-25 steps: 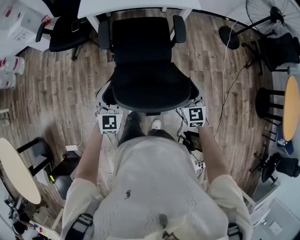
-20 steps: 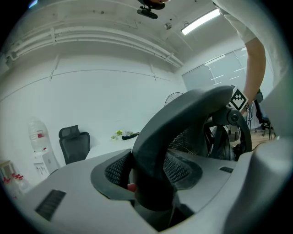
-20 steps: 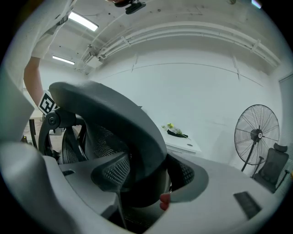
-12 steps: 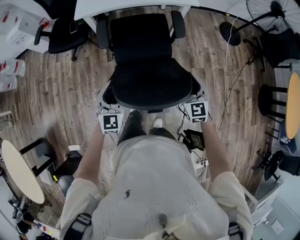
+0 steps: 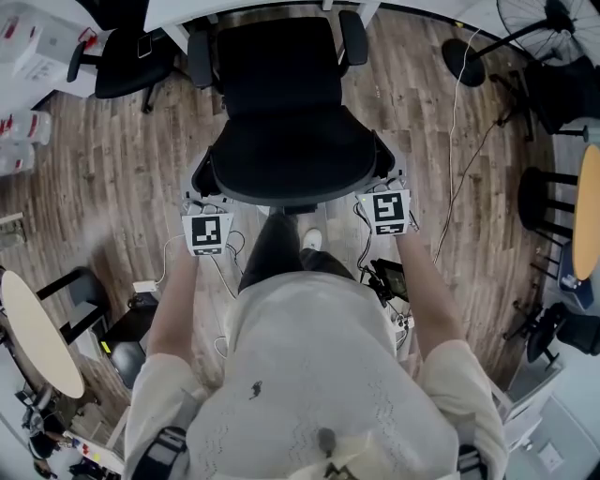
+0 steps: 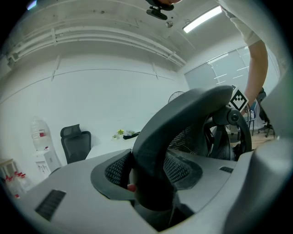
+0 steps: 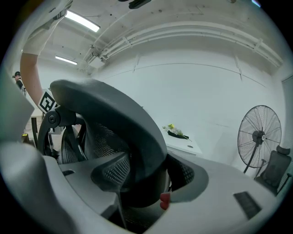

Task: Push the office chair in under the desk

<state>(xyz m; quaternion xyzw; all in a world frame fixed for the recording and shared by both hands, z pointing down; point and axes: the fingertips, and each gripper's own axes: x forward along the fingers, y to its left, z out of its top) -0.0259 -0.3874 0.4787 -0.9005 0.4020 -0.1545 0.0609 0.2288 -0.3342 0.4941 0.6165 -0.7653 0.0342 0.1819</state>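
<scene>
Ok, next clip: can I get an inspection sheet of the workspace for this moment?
Surface: wood floor, no worktop in use.
Job's things: office chair faces the white desk; seat front at the desk edge, most of the chair not under it.
Clutter: white boxes at upper left; black device on the floor.
Grippers: left gripper and right gripper each clamp the backrest rim, one per side.
Cables: white cable trails across the floor on the right.
Surroundings: second black chair, standing fan, round table.
</scene>
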